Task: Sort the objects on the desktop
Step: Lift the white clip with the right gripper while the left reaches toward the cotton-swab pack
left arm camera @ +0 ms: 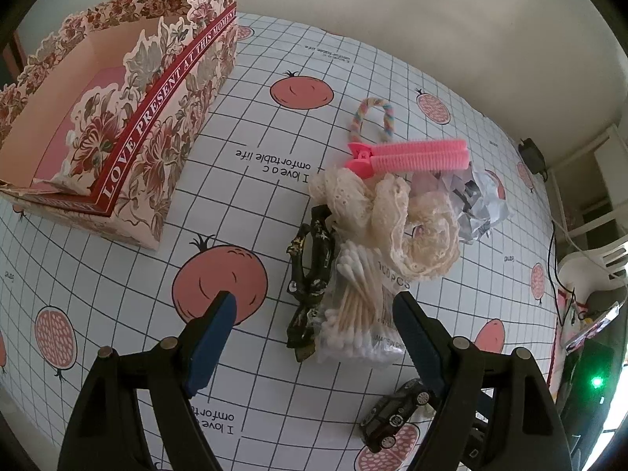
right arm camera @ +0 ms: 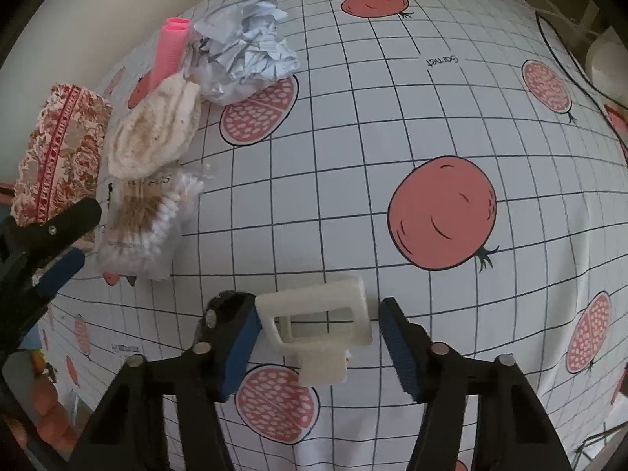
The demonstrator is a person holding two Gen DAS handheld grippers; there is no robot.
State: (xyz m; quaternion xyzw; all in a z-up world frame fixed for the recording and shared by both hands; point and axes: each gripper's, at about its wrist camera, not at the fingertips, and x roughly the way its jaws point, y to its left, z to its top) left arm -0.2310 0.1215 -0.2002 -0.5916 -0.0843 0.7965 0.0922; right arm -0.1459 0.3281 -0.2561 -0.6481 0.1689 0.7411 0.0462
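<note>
Cream-white plastic clip [right arm camera: 320, 329], square-framed with a ribbed tab, flat on the gridded tablecloth [right arm camera: 353, 149], well apart from the main heap and toward the cloth's near edge. Right gripper [right arm camera: 318, 337] lowered around it: left blue pad touching the frame's edge, right pad just clear, so not yet gripped; placement suggests a pinch across the frame's width, likely for carrying to the box. Left gripper [left arm camera: 314, 333] held wide apart and empty, poised above a bag of cotton swabs [left arm camera: 359, 306], apparently waiting its turn. Heap near mid-cloth: black patterned hair clip [left arm camera: 310, 271] just beside the swabs, cream lace scrunchie [left arm camera: 388, 219] overlapping the bag's far end, pink roller clip [left arm camera: 412, 157] beyond it, crumpled paper [right arm camera: 247, 55] touching the lace, pastel braided hair tie [left arm camera: 373, 114] farthest out. Small black toy car [left arm camera: 396, 412] alone near the close edge. Floral cardboard box [left arm camera: 129, 125], open-topped, toward the far left corner, nothing visible inside; presumably the sorting destination.
</note>
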